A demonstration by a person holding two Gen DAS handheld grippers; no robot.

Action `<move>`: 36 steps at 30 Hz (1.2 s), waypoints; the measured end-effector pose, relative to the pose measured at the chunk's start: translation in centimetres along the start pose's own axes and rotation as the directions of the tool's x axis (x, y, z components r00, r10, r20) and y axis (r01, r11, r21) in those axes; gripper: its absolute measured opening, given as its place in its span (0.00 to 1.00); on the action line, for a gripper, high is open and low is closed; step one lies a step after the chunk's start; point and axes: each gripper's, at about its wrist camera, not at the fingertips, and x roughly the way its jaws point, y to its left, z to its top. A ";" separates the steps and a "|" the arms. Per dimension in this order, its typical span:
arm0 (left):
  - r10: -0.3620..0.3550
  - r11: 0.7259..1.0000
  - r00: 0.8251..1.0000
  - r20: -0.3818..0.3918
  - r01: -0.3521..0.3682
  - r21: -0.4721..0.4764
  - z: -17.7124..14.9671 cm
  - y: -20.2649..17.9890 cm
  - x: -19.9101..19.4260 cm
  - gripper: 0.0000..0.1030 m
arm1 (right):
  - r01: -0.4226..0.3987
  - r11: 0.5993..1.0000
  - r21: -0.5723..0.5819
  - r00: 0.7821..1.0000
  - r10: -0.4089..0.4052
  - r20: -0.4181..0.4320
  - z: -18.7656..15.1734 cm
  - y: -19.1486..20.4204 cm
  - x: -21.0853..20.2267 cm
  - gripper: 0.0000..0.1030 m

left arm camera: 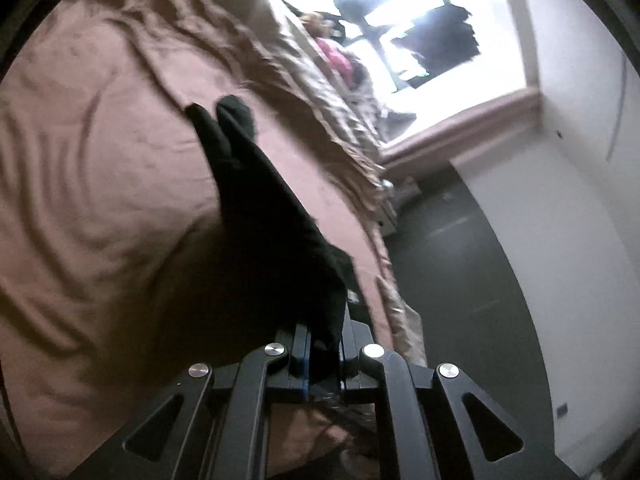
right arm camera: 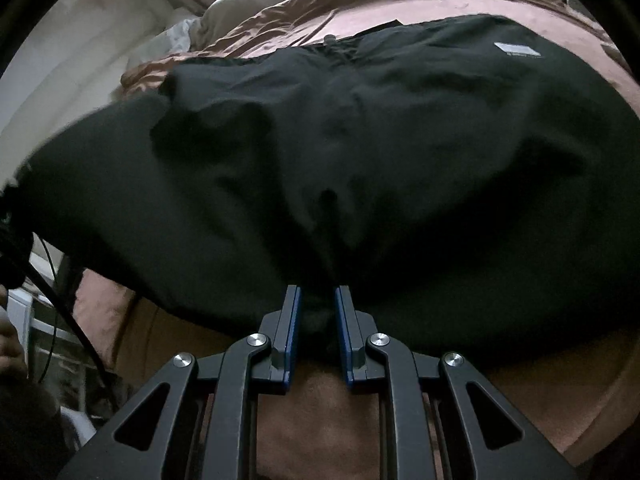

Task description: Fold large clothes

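Observation:
A large black garment (right arm camera: 360, 140) lies spread on a bed with a pink sheet (right arm camera: 460, 8), a small white label (right arm camera: 516, 50) near its far right. My right gripper (right arm camera: 318, 300) is shut on a pinched fold at the garment's near edge, blue pads on either side of the cloth. In the left wrist view my left gripper (left arm camera: 324, 340) is shut on a corner of the black garment (left arm camera: 256, 200), which rises as a dark stretched strip over the pink sheet (left arm camera: 100, 160). The left fingertips are buried in the cloth.
A rumpled tan blanket (left arm camera: 320, 92) and a pale pillow (right arm camera: 248, 0) lie at the far side of the bed. Dark floor (left arm camera: 460, 280) and a white wall (left arm camera: 580, 160) run along the bed's right side. A bright window (left arm camera: 400, 20) stands beyond. Cables (right arm camera: 60, 300) hang at left.

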 end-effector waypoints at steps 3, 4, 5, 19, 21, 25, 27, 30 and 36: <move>-0.036 0.998 0.999 -0.012 0.037 0.042 0.4 -2.8 1.2 0.08 | -0.041 0.999 0.029 0.999 0.040 0.033 0.5 -1.2 -1.6 0.14; -0.044 0.997 0.999 -0.018 0.045 0.056 0.4 -3.6 1.5 0.08 | -0.049 0.998 0.031 0.997 0.047 0.054 0.6 -1.6 -2.5 0.14; -0.053 0.996 0.998 -0.028 0.055 0.074 0.5 -4.8 2.1 0.08 | -0.059 0.998 0.038 0.996 0.056 0.070 0.7 -2.0 -3.4 0.14; -0.084 0.969 0.976 -0.200 0.127 0.213 -1.5 -14.4 13.0 0.08 | -0.097 0.984 0.147 0.959 0.053 0.278 -1.8 -9.9 -13.4 0.81; -0.085 0.967 0.970 -0.227 0.135 0.215 -2.0 -14.7 14.8 0.08 | -0.120 0.978 0.169 0.954 0.067 0.292 -2.6 -11.4 -14.5 0.81; -0.070 0.967 0.954 -0.291 0.137 0.213 -3.7 -15.8 18.6 0.09 | -0.103 0.979 0.178 0.951 0.045 0.305 -3.7 -13.7 -16.2 0.81; -0.057 0.967 0.938 -0.341 0.137 0.213 -4.9 -16.2 20.9 0.09 | -0.100 0.977 0.190 0.952 0.039 0.304 -4.4 -14.6 -17.1 0.81; -0.009 0.971 0.916 -0.400 0.104 0.216 -6.5 -16.4 23.7 0.25 | -0.090 0.974 0.208 0.955 0.025 0.297 -5.2 -15.7 -17.8 0.81; 0.026 0.966 0.910 -0.414 0.084 0.244 -7.9 -15.8 24.6 0.63 | -0.121 0.970 0.213 0.956 0.056 0.289 -5.0 -16.7 -18.2 0.81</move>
